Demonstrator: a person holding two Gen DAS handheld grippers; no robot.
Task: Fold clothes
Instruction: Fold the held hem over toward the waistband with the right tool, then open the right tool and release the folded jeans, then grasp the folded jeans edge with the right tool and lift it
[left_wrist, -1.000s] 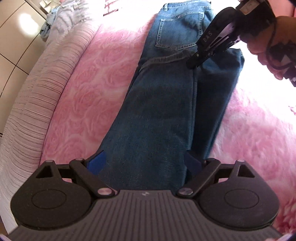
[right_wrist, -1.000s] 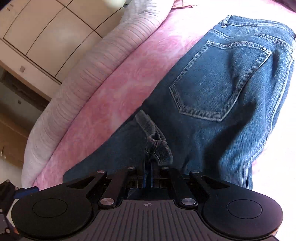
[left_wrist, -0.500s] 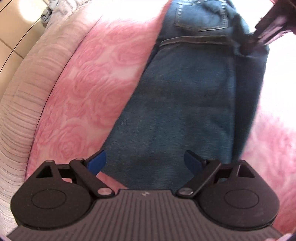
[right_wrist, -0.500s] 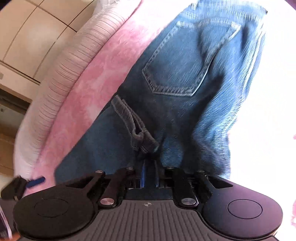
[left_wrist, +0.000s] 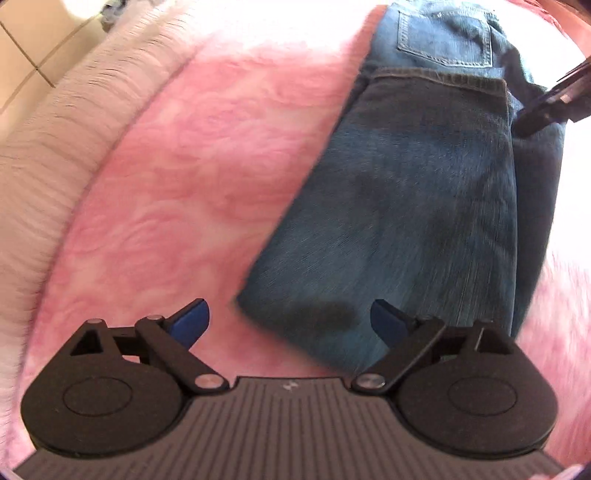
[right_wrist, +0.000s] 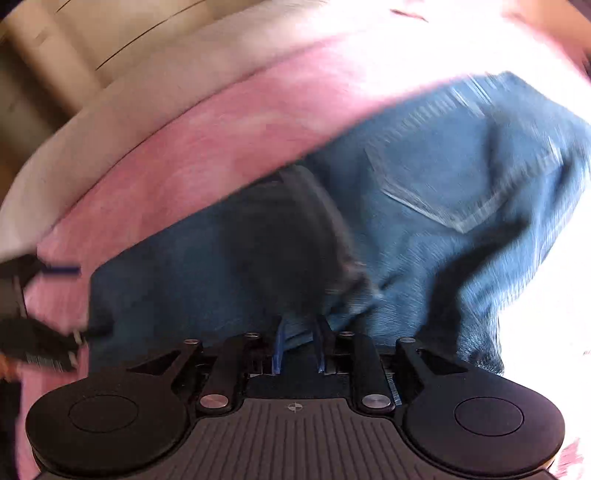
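A pair of blue jeans (left_wrist: 417, 206) lies folded lengthwise on a pink blanket (left_wrist: 192, 177), with the leg end doubled back toward the back pocket (left_wrist: 443, 33). My left gripper (left_wrist: 290, 317) is open and empty, just above the near folded end. My right gripper (right_wrist: 299, 347) has its jaws slightly apart with a bunch of denim (right_wrist: 332, 280) between them. It also shows at the right edge of the left wrist view (left_wrist: 546, 107). The jeans fill the right wrist view (right_wrist: 424, 206), which is blurred.
A ribbed pale blanket (left_wrist: 48, 147) runs along the left side of the bed. Tiled floor (left_wrist: 26, 44) shows beyond it. My left gripper appears at the left edge of the right wrist view (right_wrist: 40, 325).
My left gripper has pulled back toward the near folded end of the jeans. My right gripper has moved sideways with the denim fold, and its jaws have parted a little.
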